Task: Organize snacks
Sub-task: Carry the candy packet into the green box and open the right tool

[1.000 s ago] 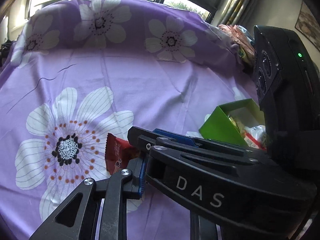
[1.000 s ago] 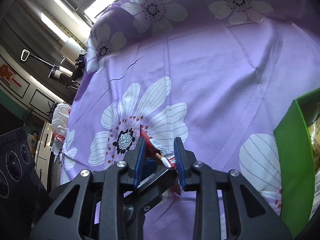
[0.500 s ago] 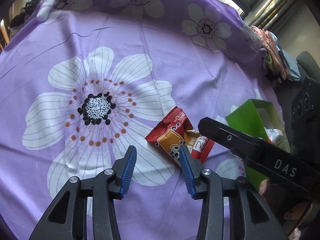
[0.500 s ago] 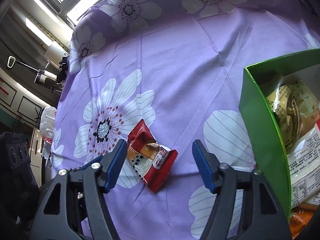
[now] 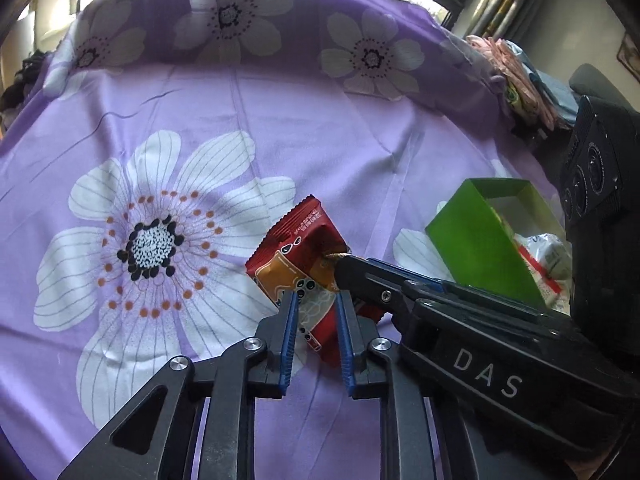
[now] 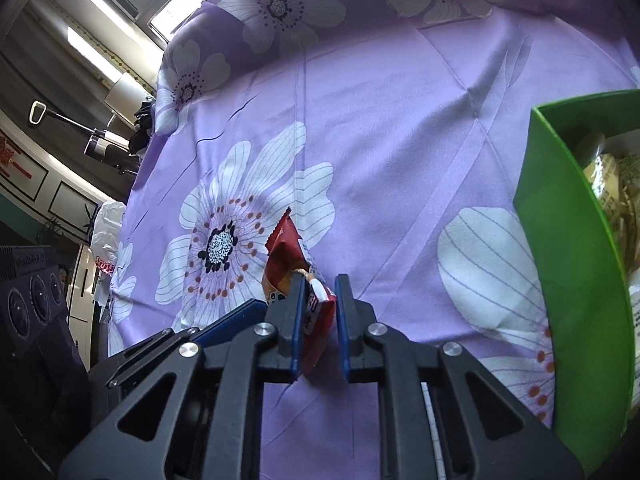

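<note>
A red and orange snack packet (image 5: 300, 240) stands crumpled on the purple flowered cloth (image 5: 280, 128). My left gripper (image 5: 316, 300) is shut on its near end, blue pads pressing both sides. My right gripper (image 5: 340, 266) reaches in from the right and pinches the same packet at its middle. In the right wrist view the packet (image 6: 284, 248) sits squeezed between the pads of the right gripper (image 6: 318, 286), with the left gripper (image 6: 240, 316) just to its left. A green box (image 5: 476, 240) holding other snack packets stands to the right.
The green box (image 6: 572, 280) is close on the right of the right gripper, its near wall upright. The cloth drapes over a raised back edge under a window. Clothes and a chair (image 5: 592, 80) lie beyond the cloth's right edge.
Half a second ago both grippers stood open around the packet lying flat. Both have since shut on it, and the packet is pinched up and creased.
</note>
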The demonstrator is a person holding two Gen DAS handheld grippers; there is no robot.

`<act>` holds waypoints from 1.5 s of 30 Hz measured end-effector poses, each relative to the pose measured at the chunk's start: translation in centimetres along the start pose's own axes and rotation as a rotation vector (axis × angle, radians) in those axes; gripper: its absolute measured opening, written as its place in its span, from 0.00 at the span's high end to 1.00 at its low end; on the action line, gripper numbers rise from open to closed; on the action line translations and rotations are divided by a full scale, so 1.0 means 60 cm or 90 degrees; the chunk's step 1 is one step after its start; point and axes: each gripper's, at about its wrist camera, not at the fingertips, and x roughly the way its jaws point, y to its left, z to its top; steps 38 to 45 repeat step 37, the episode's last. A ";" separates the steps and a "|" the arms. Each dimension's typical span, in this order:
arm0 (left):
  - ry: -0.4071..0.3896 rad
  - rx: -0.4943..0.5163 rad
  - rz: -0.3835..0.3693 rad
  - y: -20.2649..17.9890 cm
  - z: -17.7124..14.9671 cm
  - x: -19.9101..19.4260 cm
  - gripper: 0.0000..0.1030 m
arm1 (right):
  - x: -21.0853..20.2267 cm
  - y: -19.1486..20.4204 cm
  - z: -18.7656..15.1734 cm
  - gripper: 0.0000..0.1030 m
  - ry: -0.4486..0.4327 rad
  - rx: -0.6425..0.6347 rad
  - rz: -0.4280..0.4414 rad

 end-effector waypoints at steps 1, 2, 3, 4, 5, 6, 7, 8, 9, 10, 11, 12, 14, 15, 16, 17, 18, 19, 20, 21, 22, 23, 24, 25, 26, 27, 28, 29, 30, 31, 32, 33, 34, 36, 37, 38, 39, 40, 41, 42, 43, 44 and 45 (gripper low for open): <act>-0.018 0.015 -0.007 -0.012 0.005 -0.010 0.91 | -0.016 0.007 -0.002 0.86 -0.021 -0.007 -0.007; -0.032 0.027 -0.017 -0.023 0.006 -0.021 0.91 | -0.036 0.011 -0.004 0.86 -0.043 -0.011 -0.012; -0.044 0.036 -0.026 -0.035 0.009 -0.031 0.91 | -0.058 0.012 -0.006 0.86 -0.065 -0.011 -0.017; -0.055 0.047 -0.033 -0.049 0.013 -0.038 0.91 | -0.080 0.010 -0.007 0.86 -0.085 -0.009 -0.020; -0.065 0.062 -0.040 -0.065 0.015 -0.046 0.91 | -0.101 0.006 -0.009 0.86 -0.104 -0.003 -0.022; -0.075 0.077 -0.046 -0.083 0.019 -0.052 0.91 | -0.123 0.000 -0.011 0.86 -0.121 0.002 -0.028; -0.083 0.090 -0.053 -0.101 0.022 -0.057 0.91 | -0.144 -0.007 -0.014 0.86 -0.139 0.010 -0.032; -0.088 0.104 -0.062 -0.118 0.024 -0.061 0.91 | -0.165 -0.016 -0.018 0.86 -0.156 0.018 -0.034; -0.094 0.118 -0.072 -0.136 0.025 -0.064 0.91 | -0.185 -0.026 -0.021 0.86 -0.171 0.027 -0.039; -0.097 0.132 -0.081 -0.153 0.028 -0.064 0.91 | -0.203 -0.037 -0.023 0.86 -0.186 0.038 -0.044; -0.097 0.143 -0.091 -0.170 0.030 -0.063 0.91 | -0.220 -0.049 -0.026 0.86 -0.198 0.047 -0.050; -0.095 0.151 -0.099 -0.187 0.032 -0.060 0.91 | -0.235 -0.060 -0.029 0.86 -0.209 0.056 -0.058; -0.087 0.161 -0.115 -0.215 0.034 -0.050 0.90 | -0.258 -0.085 -0.032 0.86 -0.220 0.079 -0.073; -0.081 0.165 -0.121 -0.228 0.034 -0.045 0.90 | -0.265 -0.098 -0.034 0.85 -0.224 0.094 -0.081; -0.073 0.169 -0.126 -0.241 0.035 -0.039 0.90 | -0.272 -0.111 -0.034 0.85 -0.227 0.106 -0.092; -0.065 0.176 -0.130 -0.253 0.034 -0.033 0.90 | -0.277 -0.120 -0.037 0.85 -0.230 0.116 -0.109; -0.059 0.184 -0.134 -0.264 0.032 -0.028 0.90 | -0.283 -0.130 -0.038 0.85 -0.232 0.127 -0.125; -0.055 0.193 -0.135 -0.274 0.031 -0.024 0.89 | -0.288 -0.140 -0.040 0.82 -0.235 0.139 -0.137; -0.051 0.202 -0.133 -0.284 0.028 -0.020 0.82 | -0.292 -0.149 -0.042 0.82 -0.236 0.151 -0.148; -0.046 0.212 -0.131 -0.294 0.024 -0.016 0.75 | -0.295 -0.157 -0.043 0.80 -0.233 0.163 -0.160; -0.040 0.221 -0.127 -0.302 0.022 -0.011 0.59 | -0.298 -0.163 -0.045 0.77 -0.231 0.171 -0.171; -0.039 0.226 -0.122 -0.308 0.019 -0.008 0.46 | -0.302 -0.167 -0.047 0.74 -0.233 0.174 -0.187; -0.042 0.229 -0.116 -0.314 0.015 -0.007 0.43 | -0.305 -0.171 -0.047 0.64 -0.234 0.174 -0.204; -0.045 0.233 -0.113 -0.318 0.011 -0.008 0.38 | -0.306 -0.174 -0.049 0.51 -0.235 0.180 -0.220; -0.047 0.236 -0.107 -0.321 0.009 -0.008 0.35 | -0.309 -0.178 -0.051 0.47 -0.241 0.190 -0.230; -0.047 0.240 -0.098 -0.323 0.008 -0.007 0.33 | -0.313 -0.182 -0.052 0.42 -0.247 0.199 -0.234; -0.044 0.243 -0.089 -0.324 0.007 -0.005 0.29 | -0.317 -0.185 -0.054 0.41 -0.249 0.208 -0.237; -0.042 0.243 -0.084 -0.324 0.006 -0.004 0.26 | -0.320 -0.188 -0.055 0.39 -0.249 0.215 -0.242; -0.043 0.240 -0.085 -0.322 0.006 -0.005 0.25 | -0.323 -0.191 -0.057 0.34 -0.247 0.222 -0.248; -0.046 0.237 -0.089 -0.320 0.005 -0.007 0.25 | -0.325 -0.191 -0.058 0.30 -0.246 0.225 -0.250; -0.048 0.235 -0.091 -0.318 0.005 -0.009 0.25 | -0.327 -0.190 -0.058 0.29 -0.249 0.227 -0.249; -0.048 0.234 -0.092 -0.316 0.005 -0.011 0.25 | -0.329 -0.190 -0.058 0.25 -0.253 0.229 -0.244; -0.047 0.232 -0.097 -0.315 0.006 -0.013 0.25 | -0.329 -0.190 -0.058 0.21 -0.254 0.232 -0.241; -0.045 0.227 -0.104 -0.311 0.007 -0.017 0.25 | -0.330 -0.188 -0.057 0.19 -0.249 0.234 -0.242; -0.044 0.226 -0.105 -0.311 0.007 -0.019 0.25 | -0.329 -0.185 -0.056 0.16 -0.249 0.233 -0.246; -0.044 0.226 -0.105 -0.311 0.007 -0.019 0.25 | -0.329 -0.185 -0.056 0.16 -0.249 0.233 -0.246; -0.044 0.226 -0.105 -0.311 0.007 -0.019 0.25 | -0.329 -0.185 -0.056 0.16 -0.249 0.233 -0.246; -0.044 0.226 -0.105 -0.311 0.007 -0.019 0.25 | -0.329 -0.185 -0.056 0.16 -0.249 0.233 -0.246; -0.044 0.226 -0.105 -0.311 0.007 -0.019 0.25 | -0.329 -0.185 -0.056 0.16 -0.249 0.233 -0.246; -0.044 0.226 -0.105 -0.311 0.007 -0.019 0.25 | -0.329 -0.185 -0.056 0.16 -0.249 0.233 -0.246; -0.044 0.226 -0.105 -0.311 0.007 -0.019 0.25 | -0.329 -0.185 -0.056 0.16 -0.249 0.233 -0.246; -0.044 0.226 -0.105 -0.311 0.007 -0.019 0.25 | -0.329 -0.185 -0.056 0.16 -0.249 0.233 -0.246; -0.044 0.226 -0.105 -0.311 0.007 -0.019 0.25 | -0.329 -0.185 -0.056 0.16 -0.249 0.233 -0.246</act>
